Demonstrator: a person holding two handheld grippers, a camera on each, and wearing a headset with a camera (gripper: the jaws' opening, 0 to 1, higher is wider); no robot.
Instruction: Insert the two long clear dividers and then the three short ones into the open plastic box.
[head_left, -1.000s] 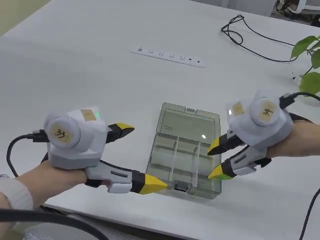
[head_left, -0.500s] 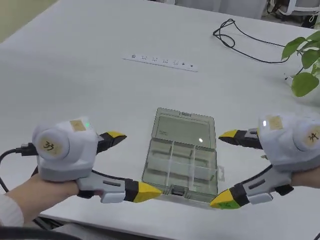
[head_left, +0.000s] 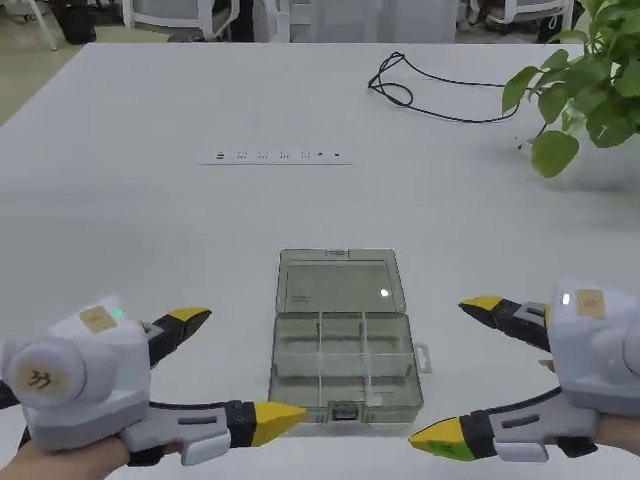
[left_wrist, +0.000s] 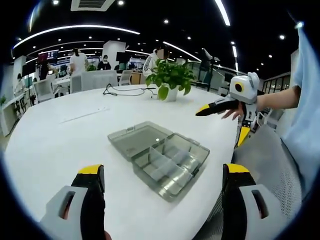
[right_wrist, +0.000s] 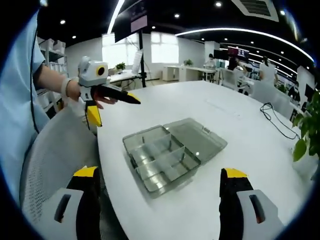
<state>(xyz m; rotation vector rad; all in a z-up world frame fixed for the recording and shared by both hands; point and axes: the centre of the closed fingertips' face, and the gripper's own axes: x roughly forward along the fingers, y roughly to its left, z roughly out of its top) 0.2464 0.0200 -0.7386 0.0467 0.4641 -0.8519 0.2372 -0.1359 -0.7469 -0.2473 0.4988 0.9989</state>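
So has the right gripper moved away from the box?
Yes. The right gripper has drawn back rightward, off the right edge of the plastic box, where its tips hovered before.

And there's the plastic box (head_left: 278, 372), smoky-clear and rectangular, sitting flat on the white table (head_left: 150, 220) close to its near edge. It's wide open, with the lid (head_left: 340, 285) folded back flat on the far side. Inside the base, clear dividers (head_left: 321, 352) stand upright, cutting it into a grid of compartments, though the exact count of pieces is hard to make out.
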